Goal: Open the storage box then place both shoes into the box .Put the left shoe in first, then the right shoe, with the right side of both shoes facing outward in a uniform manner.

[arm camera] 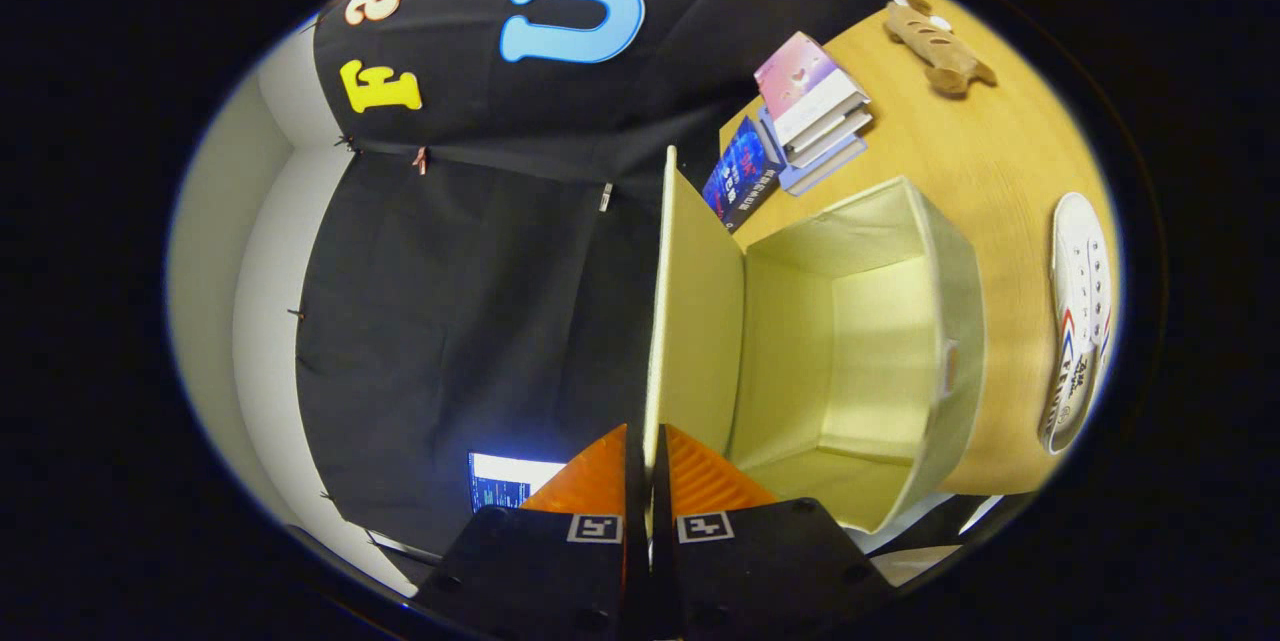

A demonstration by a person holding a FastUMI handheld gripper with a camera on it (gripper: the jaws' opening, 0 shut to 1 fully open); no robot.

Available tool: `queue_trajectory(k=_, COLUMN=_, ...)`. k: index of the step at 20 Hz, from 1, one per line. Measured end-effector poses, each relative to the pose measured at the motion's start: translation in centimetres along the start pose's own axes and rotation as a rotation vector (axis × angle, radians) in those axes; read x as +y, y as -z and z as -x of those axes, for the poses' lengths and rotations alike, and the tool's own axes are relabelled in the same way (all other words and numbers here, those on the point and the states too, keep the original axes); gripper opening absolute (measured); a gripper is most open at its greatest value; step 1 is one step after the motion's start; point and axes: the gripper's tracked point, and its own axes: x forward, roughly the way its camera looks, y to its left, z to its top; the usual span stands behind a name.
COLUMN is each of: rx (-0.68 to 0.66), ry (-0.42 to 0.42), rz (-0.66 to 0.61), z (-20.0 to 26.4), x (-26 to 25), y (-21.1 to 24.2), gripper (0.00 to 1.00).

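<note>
My gripper (648, 441) is clenched on the edge of the storage box lid (690, 321), raised upright. The lid looks thin, light and slightly flexible. The fabric box (950, 321) stands open on the table (980, 151); a white sneaker (1080, 321) lies just beside it.

Claw (648, 466): ribbed fingers, black mounts with square tags, screws.

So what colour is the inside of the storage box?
Pale cream-yellow inside the storage box, clearest in the gripper view; the claw pinches its lid.
</note>
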Motion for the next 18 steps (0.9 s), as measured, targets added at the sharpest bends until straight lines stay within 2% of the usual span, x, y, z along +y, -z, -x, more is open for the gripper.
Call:
queue_trajectory(k=9, rx=0.005, ry=-0.013, rz=0.086, z=-9.2, x=5.1, y=1.5, gripper=0.06)
queue_trajectory(k=16, rx=0.039, ry=0.027, rz=0.154, z=-15.3, x=5.7, y=2.8, gripper=0.09)
queue_trajectory(k=18, rx=0.027, ry=0.069, rz=0.193, z=-16.4, x=5.0, y=2.4, gripper=0.13)
